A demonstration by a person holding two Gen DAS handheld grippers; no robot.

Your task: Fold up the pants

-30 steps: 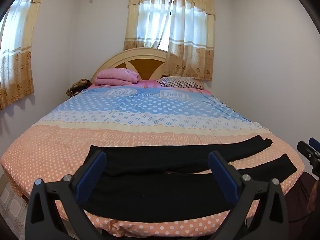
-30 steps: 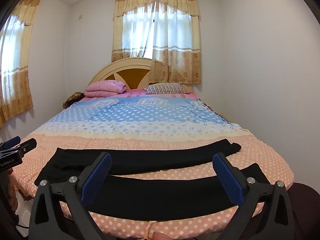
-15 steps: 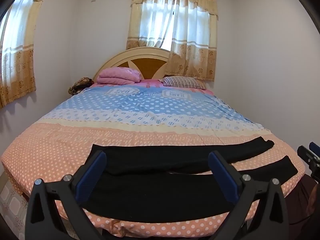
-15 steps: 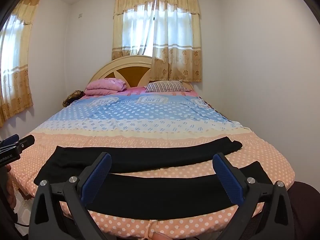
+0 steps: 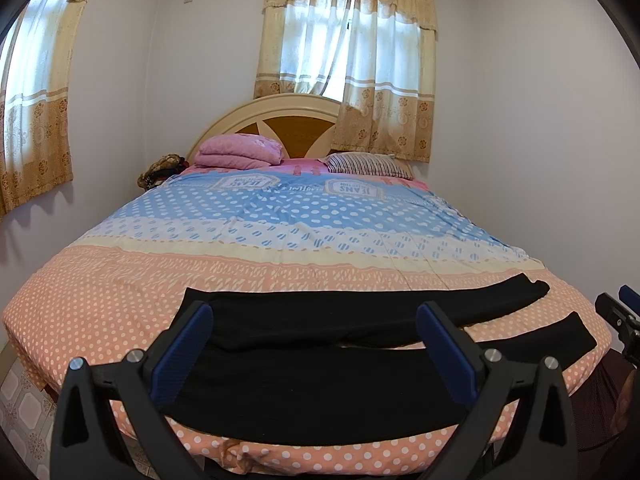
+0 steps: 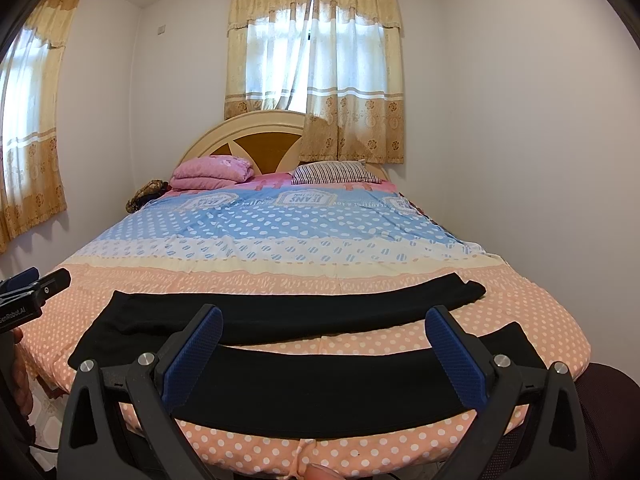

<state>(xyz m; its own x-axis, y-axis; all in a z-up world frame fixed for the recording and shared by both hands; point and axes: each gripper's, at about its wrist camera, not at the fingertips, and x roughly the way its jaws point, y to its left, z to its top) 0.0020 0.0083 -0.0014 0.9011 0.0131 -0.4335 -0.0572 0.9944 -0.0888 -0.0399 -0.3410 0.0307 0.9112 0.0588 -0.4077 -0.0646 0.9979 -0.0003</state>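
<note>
Black fabric pants [image 5: 320,384]: flat across foot of polka-dot bed [image 5: 280,240], waist at 9 o'clock, legs splayed toward 3. Left gripper [image 5: 316,352], right gripper [image 6: 324,352]: jaws wide, empty (hovering short). Advice: pinch near leg at both ends, fold onto far leg

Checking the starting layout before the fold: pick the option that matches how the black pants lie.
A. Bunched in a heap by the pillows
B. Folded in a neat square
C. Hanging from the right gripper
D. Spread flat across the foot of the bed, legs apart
D: the black pants lie flat on the bedspread, with a gap between the two legs.
</note>
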